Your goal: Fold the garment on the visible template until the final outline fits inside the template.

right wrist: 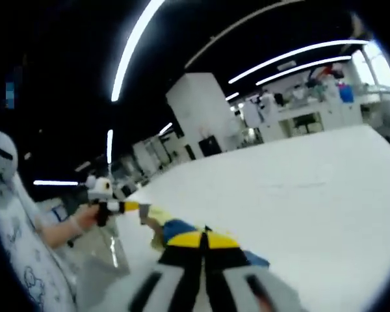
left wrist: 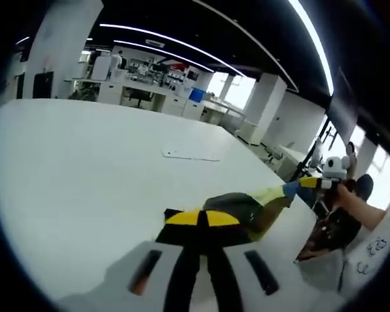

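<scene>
left gripper [left wrist: 203,219]: jaws together, yellow tips pinching one end of the garment [left wrist: 247,208]; in the right gripper view it comes in from the left [right wrist: 131,207], held in the person's hand [right wrist: 91,214], again clamped on cloth
right gripper [right wrist: 202,239]: jaws closed on the other end of the garment [right wrist: 175,229]; in the left gripper view it shows at the right [left wrist: 312,182] with a hand [left wrist: 346,192] behind it
garment: dark and yellow-green with a blue patch, stretched between the two grippers, over the near edge of the counter [left wrist: 84,169]; cannot tell whether it is touching the surface
template: thin rectangular outline [left wrist: 190,156] farther out on the counter, well apart from the garment; faint line in the right gripper view [right wrist: 299,185]
counter: white, wide [right wrist: 299,214]
background: office desks, white pillars, ceiling light strips
</scene>
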